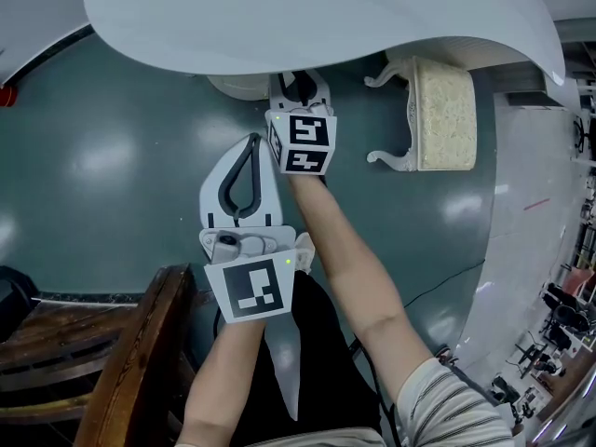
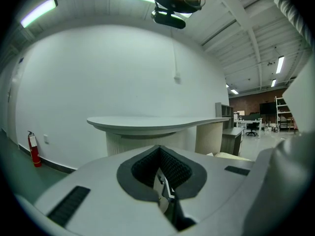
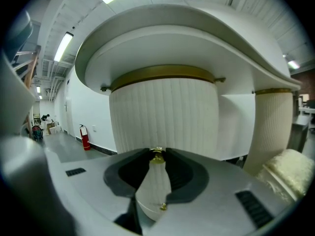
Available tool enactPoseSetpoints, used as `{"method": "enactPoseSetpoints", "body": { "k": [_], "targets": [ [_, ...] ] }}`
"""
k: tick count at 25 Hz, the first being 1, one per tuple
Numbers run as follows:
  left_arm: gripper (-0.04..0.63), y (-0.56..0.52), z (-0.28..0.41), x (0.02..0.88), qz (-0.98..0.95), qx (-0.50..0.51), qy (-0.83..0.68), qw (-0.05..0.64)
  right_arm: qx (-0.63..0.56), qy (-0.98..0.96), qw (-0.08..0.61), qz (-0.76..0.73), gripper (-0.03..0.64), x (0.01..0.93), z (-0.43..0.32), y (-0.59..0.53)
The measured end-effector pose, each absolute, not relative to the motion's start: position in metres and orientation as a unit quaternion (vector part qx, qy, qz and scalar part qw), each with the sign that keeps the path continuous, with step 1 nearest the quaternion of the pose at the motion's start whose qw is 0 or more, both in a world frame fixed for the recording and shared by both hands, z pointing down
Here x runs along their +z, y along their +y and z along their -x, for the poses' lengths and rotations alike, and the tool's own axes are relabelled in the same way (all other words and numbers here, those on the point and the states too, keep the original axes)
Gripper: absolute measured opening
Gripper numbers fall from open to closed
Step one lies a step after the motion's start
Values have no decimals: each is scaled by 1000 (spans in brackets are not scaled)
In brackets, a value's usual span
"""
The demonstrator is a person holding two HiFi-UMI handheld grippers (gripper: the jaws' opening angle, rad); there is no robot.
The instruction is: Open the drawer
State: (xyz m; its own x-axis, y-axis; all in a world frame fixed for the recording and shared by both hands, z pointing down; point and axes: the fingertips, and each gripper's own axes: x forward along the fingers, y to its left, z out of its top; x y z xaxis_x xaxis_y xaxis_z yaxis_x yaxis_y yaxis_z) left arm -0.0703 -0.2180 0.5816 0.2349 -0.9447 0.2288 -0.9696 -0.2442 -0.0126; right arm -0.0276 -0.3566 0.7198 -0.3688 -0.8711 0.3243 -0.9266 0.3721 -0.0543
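Pinching round brass knob (image 3: 157,156) on ribbed white drawer front (image 3: 165,109), right claw (image 3: 157,152).

Holding left claw (image 1: 253,142) back, jaws pressed together; reaching right claw (image 1: 300,87) further ahead, jaws pinched on brass knob (image 3: 157,155).

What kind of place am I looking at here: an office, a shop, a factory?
Probably a big open workshop or lab hall with some office space. It has a high ceiling with strip lights, a glossy green floor, a fire extinguisher by the wall, and an office chair at desks far off.
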Motion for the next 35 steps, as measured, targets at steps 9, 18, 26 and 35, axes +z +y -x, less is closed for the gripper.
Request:
{"method": "enactPoseSetpoints", "body": {
  "k": [9,18,26,35],
  "targets": [
    [5,-213,71,576,-782,95,-612,66,118,-820,122,-547,107,722,19,-327],
    [5,-201,63,565,-784,92,-611,67,131,-825,122,-535,109,723,11,-297],
    [5,-191,56,556,-783,90,-612,72,140,-827,134,-527,109,725,4,-271],
    [5,-183,56,547,-780,88,-616,70,154,-828,152,-517,109,728,-2,-244]
  ]
}}
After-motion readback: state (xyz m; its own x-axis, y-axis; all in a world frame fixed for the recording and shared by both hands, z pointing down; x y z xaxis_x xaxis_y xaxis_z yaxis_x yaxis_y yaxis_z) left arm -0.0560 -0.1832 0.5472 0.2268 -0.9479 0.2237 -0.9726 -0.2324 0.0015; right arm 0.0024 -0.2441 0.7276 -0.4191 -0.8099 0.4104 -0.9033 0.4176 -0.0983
